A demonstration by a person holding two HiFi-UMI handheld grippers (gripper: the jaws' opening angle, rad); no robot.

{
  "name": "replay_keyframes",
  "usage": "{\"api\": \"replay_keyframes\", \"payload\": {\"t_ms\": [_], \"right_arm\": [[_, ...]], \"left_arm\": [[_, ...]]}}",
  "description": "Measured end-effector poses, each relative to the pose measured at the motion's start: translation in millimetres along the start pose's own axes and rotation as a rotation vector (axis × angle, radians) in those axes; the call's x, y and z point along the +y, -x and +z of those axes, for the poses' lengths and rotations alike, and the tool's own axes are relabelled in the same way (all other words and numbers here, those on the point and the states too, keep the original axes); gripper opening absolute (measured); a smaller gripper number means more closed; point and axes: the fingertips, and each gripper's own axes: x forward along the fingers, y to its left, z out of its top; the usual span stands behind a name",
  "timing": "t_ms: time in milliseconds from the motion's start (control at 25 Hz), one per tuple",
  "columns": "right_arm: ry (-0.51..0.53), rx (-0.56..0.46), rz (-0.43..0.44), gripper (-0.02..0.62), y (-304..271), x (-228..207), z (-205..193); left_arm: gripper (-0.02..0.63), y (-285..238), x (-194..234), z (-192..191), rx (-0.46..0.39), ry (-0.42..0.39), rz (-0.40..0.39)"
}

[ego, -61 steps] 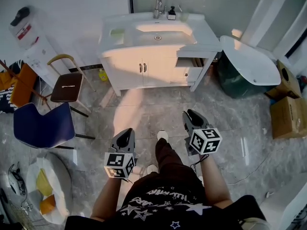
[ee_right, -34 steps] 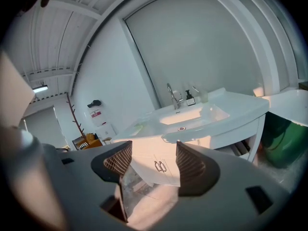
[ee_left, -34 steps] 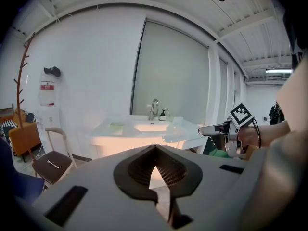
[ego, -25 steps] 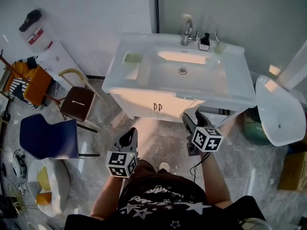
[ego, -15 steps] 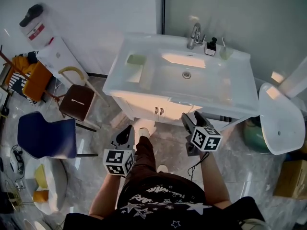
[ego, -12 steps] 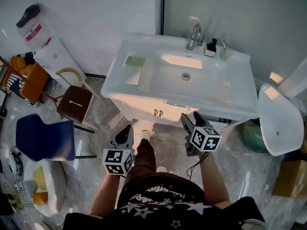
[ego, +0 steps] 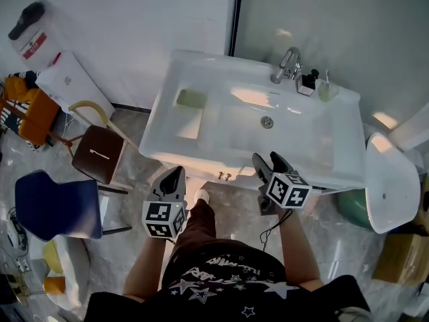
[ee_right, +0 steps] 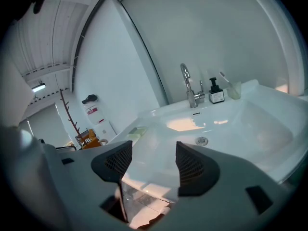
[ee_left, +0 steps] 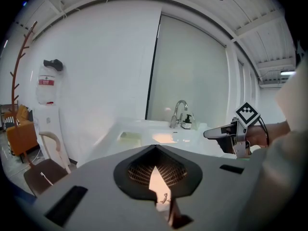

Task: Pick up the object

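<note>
A white washbasin (ego: 167,116) stands ahead of me. On its left ledge lies a pale green pad (ego: 191,98), also seen as the green pad (ee_right: 137,131). By the chrome tap (ego: 288,62) stand a black-topped soap dispenser (ego: 308,82) and a clear cup (ego: 328,90). My left gripper (ego: 175,174) hangs below the basin's front edge with its pads together and nothing between them; in its own view the left gripper (ee_left: 155,150) points at the basin. My right gripper (ego: 265,161) stands open at the front rim, empty; the right gripper (ee_right: 154,153) faces the bowl and drain (ee_right: 201,140).
A brown chair (ego: 97,154) and a blue chair (ego: 57,203) stand to the left on the marble floor. A water dispenser (ego: 40,52) is against the left wall. A white oval lid (ego: 392,186) and a cardboard box (ego: 395,263) are at the right.
The person has walked up to the washbasin, so it now sits close in front of both grippers. The left gripper stays shut and the right stays open.
</note>
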Motion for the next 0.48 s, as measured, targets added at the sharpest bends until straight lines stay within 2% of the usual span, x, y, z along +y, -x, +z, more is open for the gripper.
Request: {"api": "replay_keyframes", "payload": {"t_ms": [160, 480], "right_arm": [[-0.013, 0.017, 0.009, 0.279, -53, 11, 21], [-0.058, 0.097, 0.021, 0.278, -156, 33, 40]], "left_arm": [[0.017, -38, 41, 19, -0.022, -0.038, 0.021], [0.017, -101, 104, 46, 0.002, -0.05, 0.018]]}}
